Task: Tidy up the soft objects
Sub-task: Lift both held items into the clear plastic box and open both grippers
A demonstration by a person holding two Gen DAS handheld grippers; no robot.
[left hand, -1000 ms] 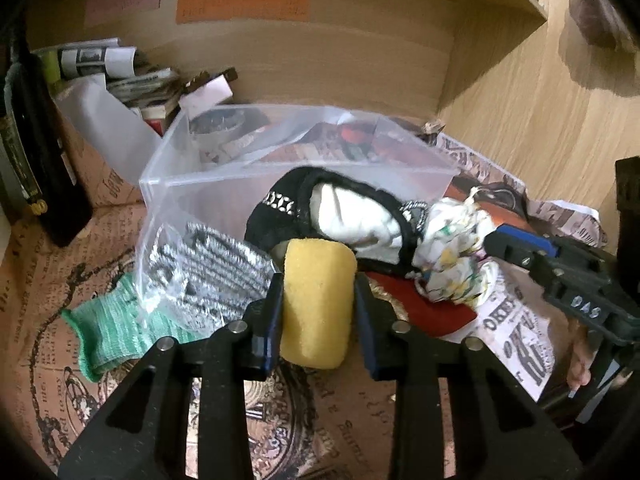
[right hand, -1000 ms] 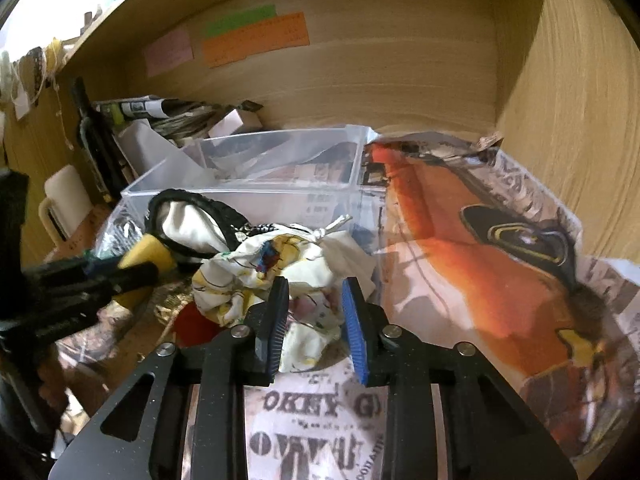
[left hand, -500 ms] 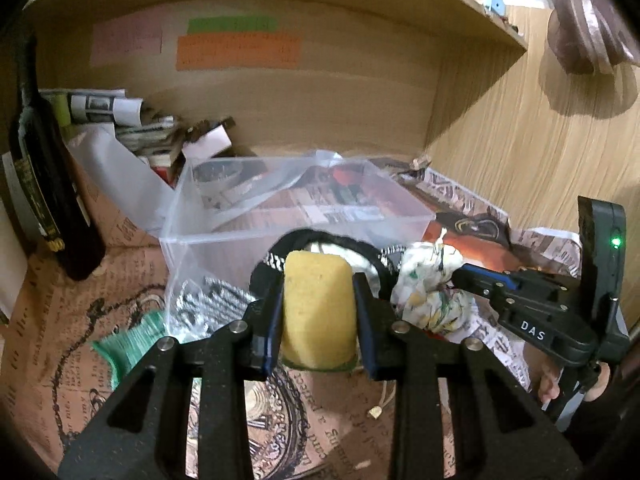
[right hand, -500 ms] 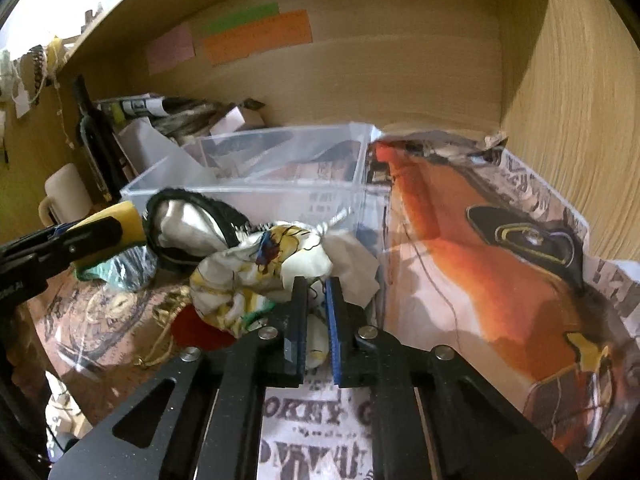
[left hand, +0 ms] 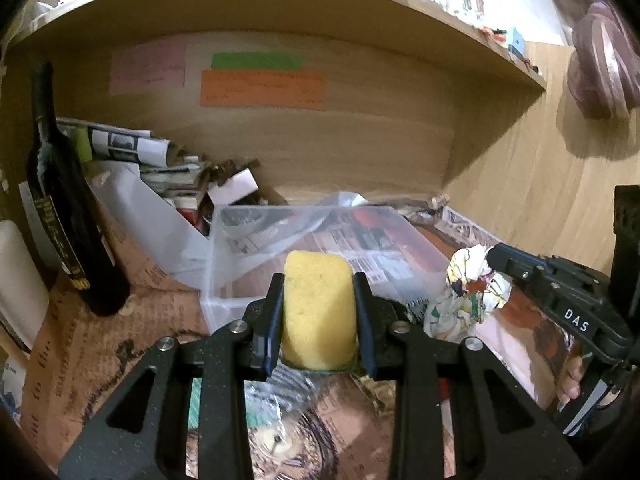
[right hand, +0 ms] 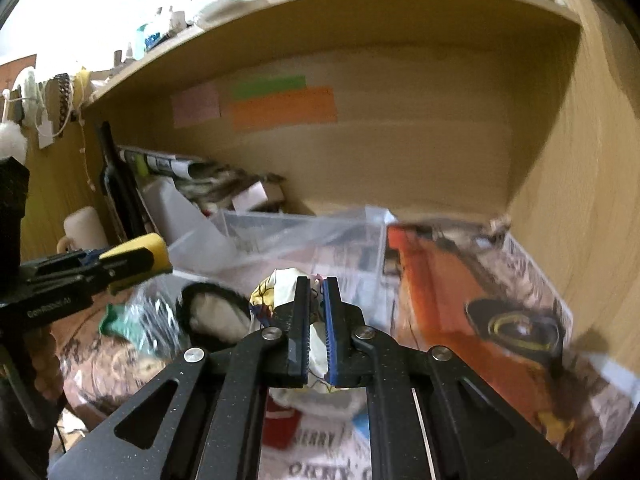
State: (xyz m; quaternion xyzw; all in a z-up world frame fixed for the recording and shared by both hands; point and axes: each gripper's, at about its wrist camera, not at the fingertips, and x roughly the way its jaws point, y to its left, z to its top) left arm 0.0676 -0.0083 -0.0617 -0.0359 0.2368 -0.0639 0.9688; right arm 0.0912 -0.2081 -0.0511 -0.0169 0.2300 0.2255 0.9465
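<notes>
My left gripper (left hand: 319, 286) is shut on a yellow sponge (left hand: 318, 312) and holds it in the air, just in front of the near wall of a clear plastic bin (left hand: 240, 280). My right gripper (right hand: 316, 284) is shut on a crumpled patterned cloth (right hand: 276, 286), lifted off the table; the cloth also shows in the left wrist view (left hand: 468, 296). The sponge shows at the left of the right wrist view (right hand: 138, 258). A black-rimmed white soft item (right hand: 212, 316) and a green cloth (right hand: 116, 320) lie on the table below.
A dark bottle (left hand: 64, 216) stands at the left. Papers and boxes (left hand: 160, 168) are piled behind the bin against the wooden back wall. Newspaper (right hand: 480, 300) covers the table. A shelf (left hand: 280, 4) runs overhead. A silvery bag (left hand: 280, 384) lies under my left gripper.
Both grippers have risen from the table with their loads. The right gripper closed on the patterned cloth and lifted it. The sponge now sits higher, at the bin's rim level.
</notes>
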